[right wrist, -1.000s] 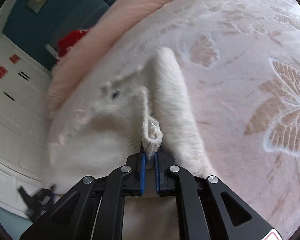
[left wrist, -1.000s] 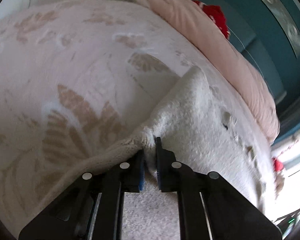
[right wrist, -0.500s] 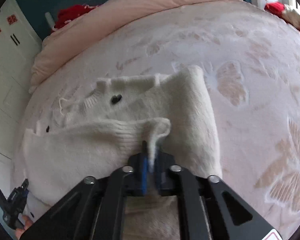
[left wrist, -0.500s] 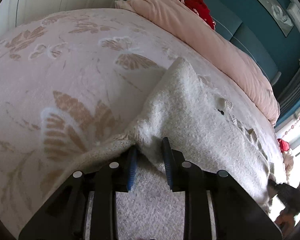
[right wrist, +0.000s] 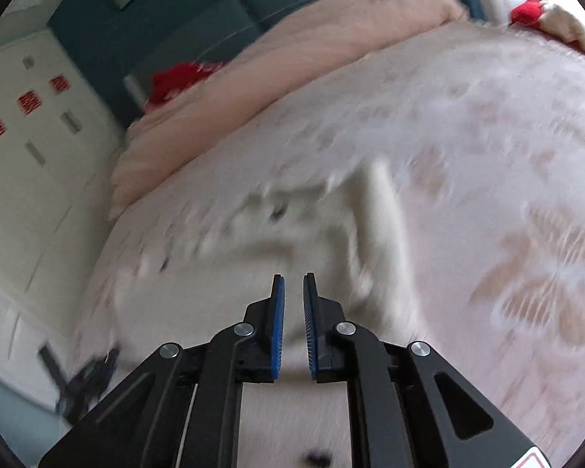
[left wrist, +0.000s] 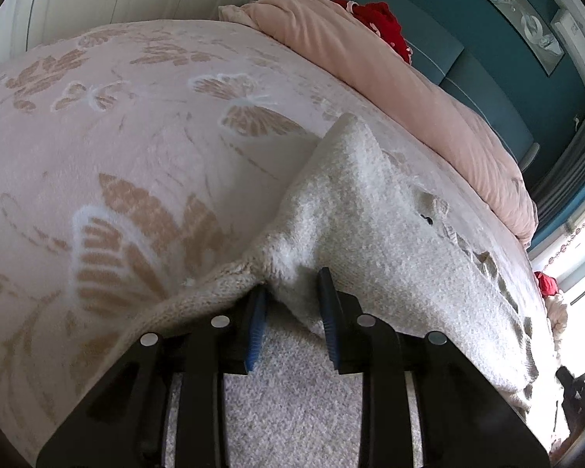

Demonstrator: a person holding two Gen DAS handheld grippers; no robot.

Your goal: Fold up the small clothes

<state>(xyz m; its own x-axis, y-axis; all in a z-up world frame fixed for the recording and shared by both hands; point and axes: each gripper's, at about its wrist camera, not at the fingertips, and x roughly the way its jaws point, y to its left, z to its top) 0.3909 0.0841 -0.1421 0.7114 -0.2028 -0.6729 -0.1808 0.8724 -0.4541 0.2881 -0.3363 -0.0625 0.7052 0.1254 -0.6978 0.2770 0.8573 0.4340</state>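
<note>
1. Step in hand, as I read it: one fold is laid, both tools are letting go. Next comes re-gripping for the following fold.
2. Left tool (left wrist: 292, 296): blue-padded fingers apart, a hump of the cream fuzzy knit sweater (left wrist: 390, 241) bulging between them, not pinched. Back it straight out along the finger axis so the pads don't drag the hem and undo the fold.
3. Right tool (right wrist: 293, 300): fingers parted by a narrow gap, nothing between them, hovering above the sweater (right wrist: 312, 241). That view is motion-blurred, so contact with the fabric below can't be confirmed.
4. To do it well: clear both tools of the knit before any sideways move. Fuzzy yarn likely snags on ribbed pads. Re-grip at a corner or hem edge, not mid-panel, and take both layers.
5. Keep the fold line square to the hem. Press down lightly after laying, since thick knit tends to spring back.
6. Sweater location: lies on the pink bed blanket with tan butterfly pattern (left wrist: 136, 148), just short of the rolled pink duvet (left wrist: 390, 89) at the head end.
7. Sweater look: thick, soft, off-white. A ribbed hem edge runs to the left of the left tool. Small appliqué bits and a dark dot show across the front. One folded edge rises to a point toward the duvet.
</note>
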